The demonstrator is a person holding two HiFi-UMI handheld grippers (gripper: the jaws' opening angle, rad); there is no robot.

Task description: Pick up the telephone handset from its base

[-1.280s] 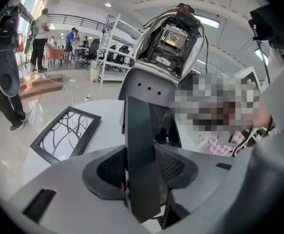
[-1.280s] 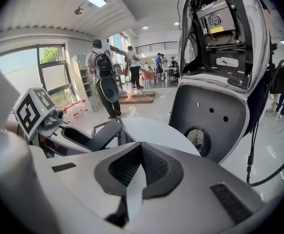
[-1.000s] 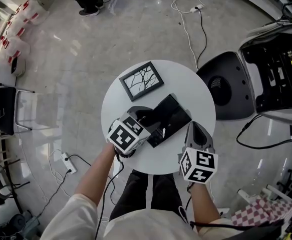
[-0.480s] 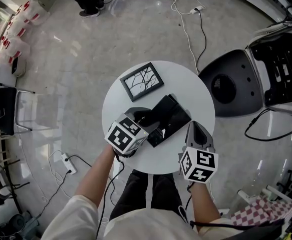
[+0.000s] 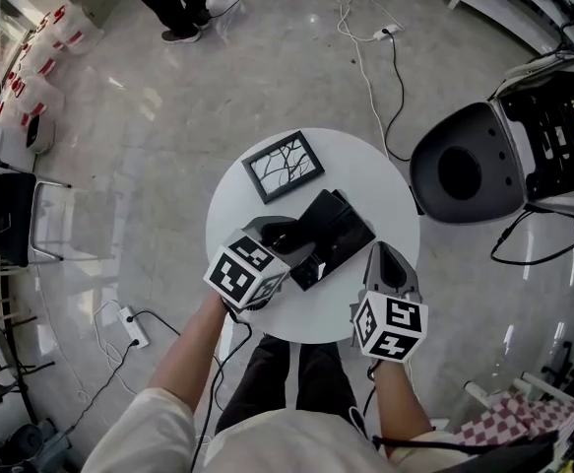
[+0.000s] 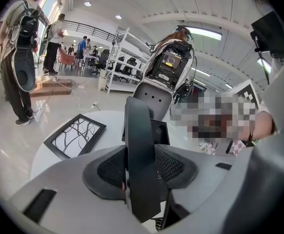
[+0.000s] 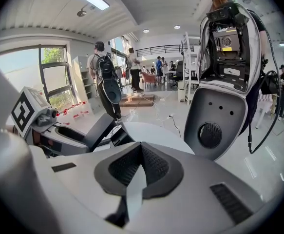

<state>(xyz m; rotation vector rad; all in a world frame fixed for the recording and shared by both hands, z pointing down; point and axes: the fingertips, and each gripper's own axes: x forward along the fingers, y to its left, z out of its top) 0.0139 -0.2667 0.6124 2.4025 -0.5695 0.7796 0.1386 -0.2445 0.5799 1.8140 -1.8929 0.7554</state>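
Note:
On the round white table (image 5: 370, 170) stands the black telephone base (image 5: 344, 220). My left gripper (image 5: 288, 241) is shut on the black handset (image 5: 306, 256), which is raised a little over the base's near left side. In the left gripper view the handset (image 6: 141, 165) stands upright between the grey pads, with the base (image 6: 159, 130) behind it. My right gripper (image 5: 383, 256) hovers at the table's front right edge with its jaws shut on nothing. From the right gripper view, the left gripper (image 7: 39, 123) and the tilted handset (image 7: 97, 129) show at the left.
A black picture frame (image 5: 285, 166) lies at the table's far left. A large grey and black shell-shaped machine (image 5: 464, 170) stands on the floor to the right. Cables (image 5: 365, 57) and a power strip (image 5: 132, 323) run over the floor. People stand farther off.
My left gripper has risen a little with the handset in it, away from the base. The right gripper has kept still.

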